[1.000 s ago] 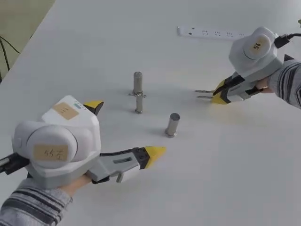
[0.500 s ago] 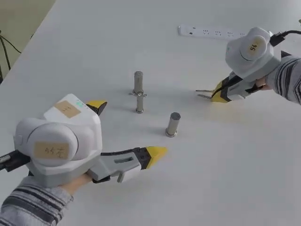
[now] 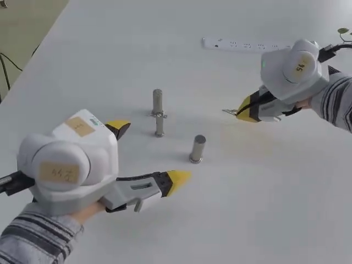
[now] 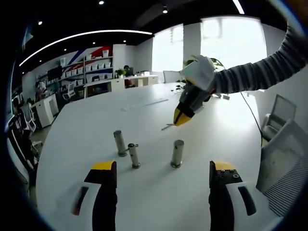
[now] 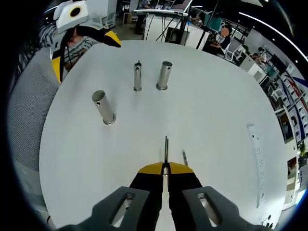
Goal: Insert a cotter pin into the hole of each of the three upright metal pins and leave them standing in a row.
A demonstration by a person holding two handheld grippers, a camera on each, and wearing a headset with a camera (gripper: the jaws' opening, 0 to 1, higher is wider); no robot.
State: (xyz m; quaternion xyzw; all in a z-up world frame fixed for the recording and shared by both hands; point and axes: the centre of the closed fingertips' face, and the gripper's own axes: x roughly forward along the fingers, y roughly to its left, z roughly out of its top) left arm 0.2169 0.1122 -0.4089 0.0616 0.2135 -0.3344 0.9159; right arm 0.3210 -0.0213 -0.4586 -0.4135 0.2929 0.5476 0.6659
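1. Left gripper (image 3: pixel 148 151): nearest the person, on the near-left of the middle pin (image 3: pixel 160 125). Its jaws are spread wide with nothing between them, low over the table (image 3: pixel 264 209).
2. Front pin (image 3: pixel 197 148): upright, near-right of the middle pin and apart from it. No cotter pin is visible on it.
3. Middle pin: upright, with a fitted cotter pin (image 3: pixel 158 114) crossing it close to the top.
4. Back pin (image 3: pixel 157 102): upright, just behind the middle pin, with nothing showing through it.
5. Right gripper (image 3: pixel 241 114): well off to the far-right of the middle pin. Its jaws are pressed together, pinching a loose cotter pin (image 3: pixel 229 111) that points toward the pins. In the right gripper view a thin sliver (image 5: pixel 184 157) lies beside it; I cannot tell whether it is a shadow or a spare.
6. Power strip (image 3: pixel 247 43): farthest, beyond the right gripper.
7. Step in hand, as I judge it: one of three is fitted and the second cotter pin is being carried in. The next move calls for lining its tip up with an unfilled pin's hole, likely with the left gripper steadying that pin against tipping.
8. Containers: the pins' holes are the only receptacles, and only the middle pin's is filled.
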